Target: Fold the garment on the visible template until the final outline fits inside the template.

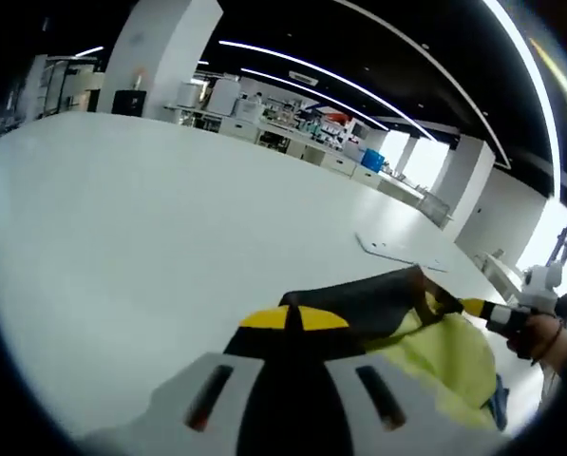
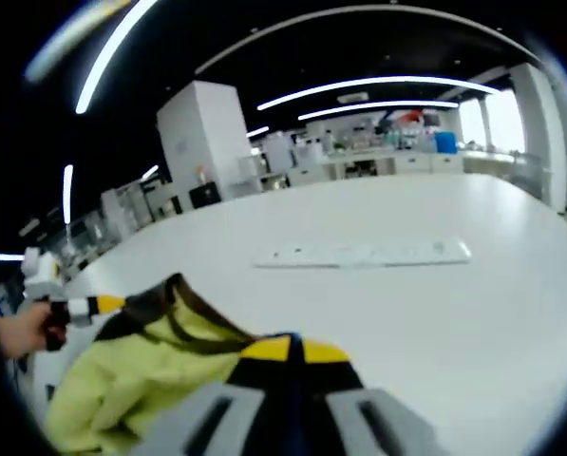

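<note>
In the left gripper view the left tongs [image 1: 294,321] rise from six o'clock, their yellow tips pressed together on the dark edge of the garment [image 1: 435,342], a yellow-green piece with dark brown trim that spreads from the centre toward four o'clock over the white worktop [image 1: 122,247]. At three o'clock the right tongs [image 1: 475,308] come in, held by a person's hand [image 1: 547,334], their yellow tip touching the far end of the same dark edge; whether they are closed cannot be told from this view. Beyond the garment, toward two o'clock, a flat white template [image 1: 397,252] lies on the worktop, apart from the cloth. In the right gripper view the right tongs [image 2: 292,350] stand at six o'clock with yellow tips together, clamped on the garment's [image 2: 131,380] dark border, and the yellow-green cloth bunches toward eight o'clock. At nine o'clock the left tongs [image 2: 107,306] enter, held by a hand [image 2: 22,332], touching the cloth's raised dark corner. The template [image 2: 364,254] lies just past the middle of the worktop [image 2: 473,323], toward twelve o'clock, well apart from the garment.
</note>
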